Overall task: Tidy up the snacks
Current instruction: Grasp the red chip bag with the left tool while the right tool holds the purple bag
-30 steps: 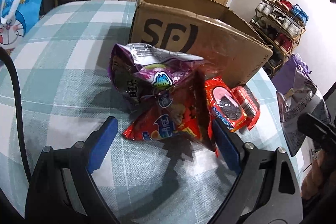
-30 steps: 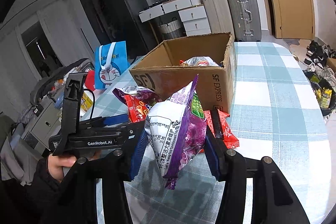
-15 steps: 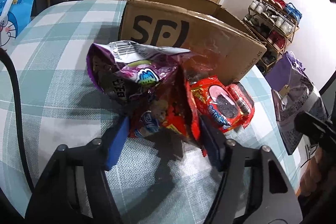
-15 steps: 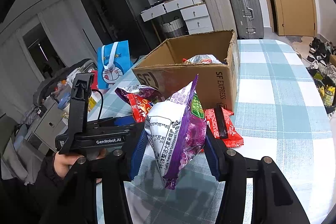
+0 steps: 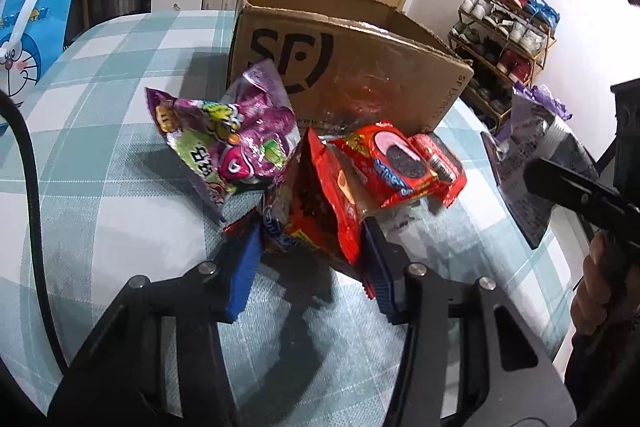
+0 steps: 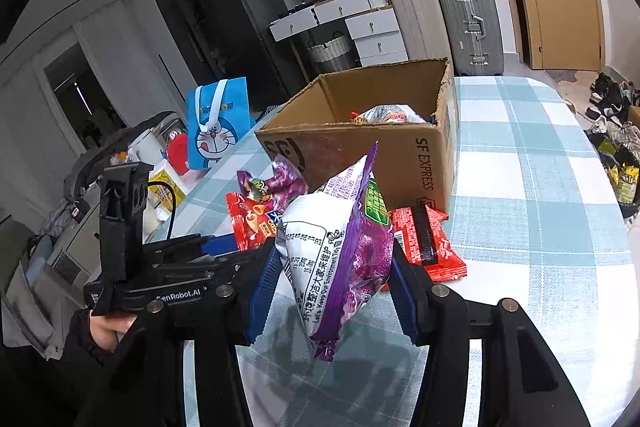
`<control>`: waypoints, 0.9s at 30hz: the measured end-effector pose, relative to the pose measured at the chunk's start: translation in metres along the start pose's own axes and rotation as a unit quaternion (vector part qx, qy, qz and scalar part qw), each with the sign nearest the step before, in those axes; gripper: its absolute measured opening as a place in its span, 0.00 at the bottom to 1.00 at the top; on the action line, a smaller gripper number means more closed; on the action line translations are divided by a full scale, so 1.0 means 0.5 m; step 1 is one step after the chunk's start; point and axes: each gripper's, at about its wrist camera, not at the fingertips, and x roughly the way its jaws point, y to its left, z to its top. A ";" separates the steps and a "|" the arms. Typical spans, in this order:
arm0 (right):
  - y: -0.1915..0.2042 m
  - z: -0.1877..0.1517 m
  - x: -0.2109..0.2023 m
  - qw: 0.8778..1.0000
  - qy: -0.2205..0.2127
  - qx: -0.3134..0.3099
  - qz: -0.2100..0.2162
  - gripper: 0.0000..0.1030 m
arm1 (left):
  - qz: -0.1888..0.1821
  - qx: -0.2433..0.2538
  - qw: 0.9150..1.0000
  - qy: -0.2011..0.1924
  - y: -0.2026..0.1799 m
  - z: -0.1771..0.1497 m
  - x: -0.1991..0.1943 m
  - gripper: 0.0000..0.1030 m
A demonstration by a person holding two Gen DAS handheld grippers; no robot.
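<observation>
Closing jaws of the left gripper [image 5: 312,259] had pinched the crinkly red foil snack bag [image 5: 316,215] on the checked tablecloth [image 5: 100,219]; the right gripper [image 6: 332,279] clamped a purple-and-white snack bag [image 6: 340,247]. Lifting straight should clear the brown cardboard box [image 5: 360,75].

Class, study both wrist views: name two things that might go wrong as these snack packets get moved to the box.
1. The left gripper has just been closing on the red snack bag; the cookie packet leaning on it may get dragged.
2. The right gripper pinches the purple-and-white bag mid-body; contents might get crushed.
</observation>
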 end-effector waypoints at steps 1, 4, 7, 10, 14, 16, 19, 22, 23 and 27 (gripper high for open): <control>0.002 0.000 0.000 1.000 0.000 -0.002 0.000 0.51 | 0.000 0.000 1.000 0.000 0.001 -0.001 -0.001 0.46; 0.004 0.001 0.000 1.000 -0.001 -0.003 0.001 0.51 | 0.005 -0.005 1.000 0.007 0.001 0.004 0.002 0.48; 0.006 0.002 -0.002 1.000 -0.002 -0.006 0.001 0.51 | 0.015 0.008 1.000 0.006 -0.009 0.011 0.006 0.49; 0.010 0.003 -0.003 1.000 -0.003 -0.007 0.002 0.51 | 0.024 0.007 1.000 0.011 -0.010 0.019 0.018 0.50; 0.010 0.004 -0.006 1.000 -0.005 -0.008 0.001 0.51 | 0.033 0.005 0.999 0.016 -0.012 0.027 0.034 0.52; 0.010 0.005 -0.009 1.000 -0.007 -0.008 0.002 0.51 | 0.036 0.001 0.999 0.018 -0.011 0.028 0.041 0.52; 0.008 0.006 -0.015 1.000 -0.009 -0.008 0.002 0.51 | 0.039 0.007 0.999 0.012 -0.014 0.029 0.044 0.48; 0.004 0.007 -0.020 1.000 -0.011 -0.004 0.002 0.51 | 0.037 0.022 0.999 0.001 -0.024 0.022 0.034 0.44; 0.003 0.007 -0.022 1.000 -0.012 -0.004 0.002 0.51 | 0.036 0.025 0.999 -0.002 -0.026 0.019 0.029 0.43; 0.002 0.009 -0.026 1.000 -0.015 -0.003 0.001 0.51 | 0.028 0.018 0.999 -0.013 -0.023 0.008 0.002 0.43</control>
